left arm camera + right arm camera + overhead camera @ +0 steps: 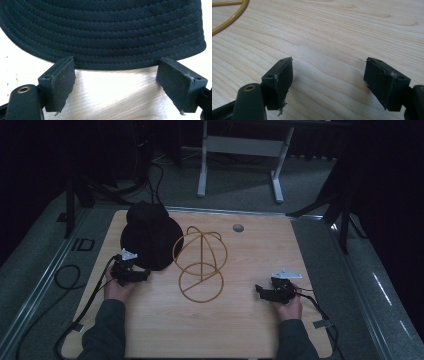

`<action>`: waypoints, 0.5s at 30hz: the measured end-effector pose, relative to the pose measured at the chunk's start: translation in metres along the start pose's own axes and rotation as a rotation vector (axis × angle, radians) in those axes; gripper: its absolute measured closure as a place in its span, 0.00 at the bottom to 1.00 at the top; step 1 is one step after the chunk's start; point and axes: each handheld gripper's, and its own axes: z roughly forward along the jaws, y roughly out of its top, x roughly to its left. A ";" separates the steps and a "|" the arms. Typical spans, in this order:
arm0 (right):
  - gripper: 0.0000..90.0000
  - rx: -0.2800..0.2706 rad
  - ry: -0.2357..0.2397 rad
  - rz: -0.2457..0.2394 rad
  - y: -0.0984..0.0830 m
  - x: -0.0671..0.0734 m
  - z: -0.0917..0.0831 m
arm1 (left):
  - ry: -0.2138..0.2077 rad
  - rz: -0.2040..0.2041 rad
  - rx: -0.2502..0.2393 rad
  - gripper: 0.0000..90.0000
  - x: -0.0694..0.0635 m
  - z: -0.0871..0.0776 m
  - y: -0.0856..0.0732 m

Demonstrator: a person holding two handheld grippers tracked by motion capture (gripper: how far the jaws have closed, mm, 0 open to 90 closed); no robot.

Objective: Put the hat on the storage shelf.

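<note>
Flanking the wire stand point(200, 265), both grippers' fingers point(62, 80) gape released; black hat point(148, 237) nearby.

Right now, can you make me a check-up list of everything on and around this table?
Surface: wooden table, pale grain, with a small grey round cap near its far edge.
Job's things: black hat lying at the left; gold wire stand upright in the middle, just right of the hat.
Clutter: nothing seen.
Grippers: left gripper open, its jaws at the hat's stitched brim, not pressing it. Right gripper open over bare wood, nothing between its jaws.
Cables: one black cable trails from the left gripper off the table; another from the right gripper.
Surroundings: grey floor, dark room, a white table frame behind.
</note>
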 end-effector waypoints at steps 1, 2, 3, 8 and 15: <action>0.26 0.000 0.000 0.000 0.000 0.000 0.000 | -0.001 0.000 0.006 0.20 0.000 -0.003 0.000; 0.26 0.000 -0.001 0.001 0.000 0.000 0.000 | 0.002 -0.003 0.009 0.26 0.000 -0.005 0.000; 0.26 0.000 -0.002 0.001 0.000 0.000 0.000 | 0.004 -0.007 0.013 0.31 0.001 -0.006 0.000; 0.26 0.001 -0.002 0.001 0.000 0.000 0.001 | 0.018 -0.024 0.035 0.49 0.004 -0.012 0.000; 0.26 0.001 -0.001 -0.005 0.002 -0.002 0.002 | 0.053 -0.013 0.070 0.63 0.001 -0.018 0.000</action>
